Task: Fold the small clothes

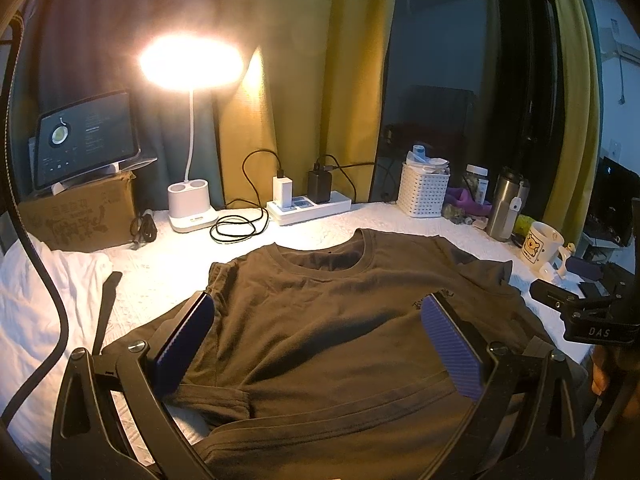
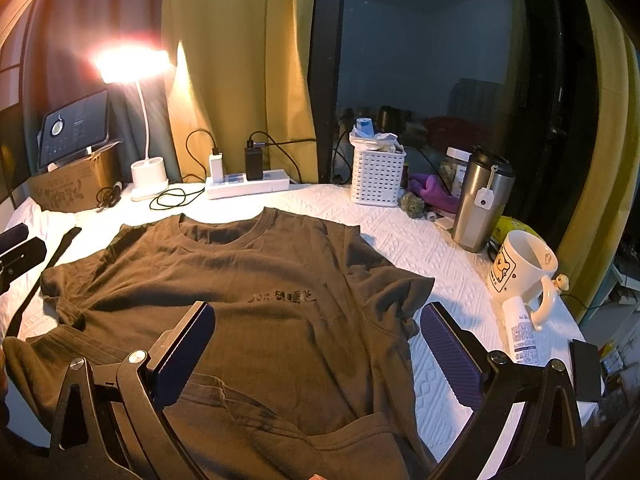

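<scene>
Above the brown T-shirt (image 1: 320,320), seen from my left wrist, my left gripper (image 1: 318,322) hangs with fingers wide, holding nothing; the shirt lies face up on the white cover (image 1: 160,272), collar toward the lamp (image 1: 191,208). From my right wrist, my right gripper (image 2: 318,328) is equally wide over the shirt's right sleeve. Only the hem looks turned up; I judge most folding remains.

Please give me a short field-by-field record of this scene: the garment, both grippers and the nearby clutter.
garment: dark brown T-shirt, spread front up, collar toward the curtain, bottom hem partly folded up
surface: white textured cover
left gripper: open, over the shirt
right gripper: open, over the shirt's edge
clutter: mug, steel tumbler, white basket, lit desk lamp
</scene>
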Tool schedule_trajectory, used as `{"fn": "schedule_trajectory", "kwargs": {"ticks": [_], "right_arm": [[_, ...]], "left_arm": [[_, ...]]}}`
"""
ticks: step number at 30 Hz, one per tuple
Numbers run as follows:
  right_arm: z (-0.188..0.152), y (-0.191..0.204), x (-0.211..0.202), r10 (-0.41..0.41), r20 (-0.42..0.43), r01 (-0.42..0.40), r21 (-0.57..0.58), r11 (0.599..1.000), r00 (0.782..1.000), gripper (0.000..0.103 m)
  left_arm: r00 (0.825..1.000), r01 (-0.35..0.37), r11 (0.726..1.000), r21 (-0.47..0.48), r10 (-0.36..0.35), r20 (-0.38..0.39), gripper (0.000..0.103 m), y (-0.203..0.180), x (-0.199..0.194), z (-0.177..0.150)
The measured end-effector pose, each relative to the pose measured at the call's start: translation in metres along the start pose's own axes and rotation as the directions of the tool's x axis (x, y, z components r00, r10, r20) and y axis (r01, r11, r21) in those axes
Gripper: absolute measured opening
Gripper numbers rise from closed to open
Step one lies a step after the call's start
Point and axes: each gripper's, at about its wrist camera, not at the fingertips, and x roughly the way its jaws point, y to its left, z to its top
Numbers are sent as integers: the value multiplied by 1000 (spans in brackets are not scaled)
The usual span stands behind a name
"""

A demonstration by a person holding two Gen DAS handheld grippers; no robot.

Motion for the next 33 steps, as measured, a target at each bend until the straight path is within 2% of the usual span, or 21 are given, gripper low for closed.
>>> {"fn": "schedule_trajectory", "kwargs": {"ticks": [33], "right_arm": [[2, 4, 5, 3, -7, -3, -11, 1000, 1000, 103]], "left_arm": [[1000, -14, 1000, 17, 14, 5, 102, -4, -2, 4]]}}
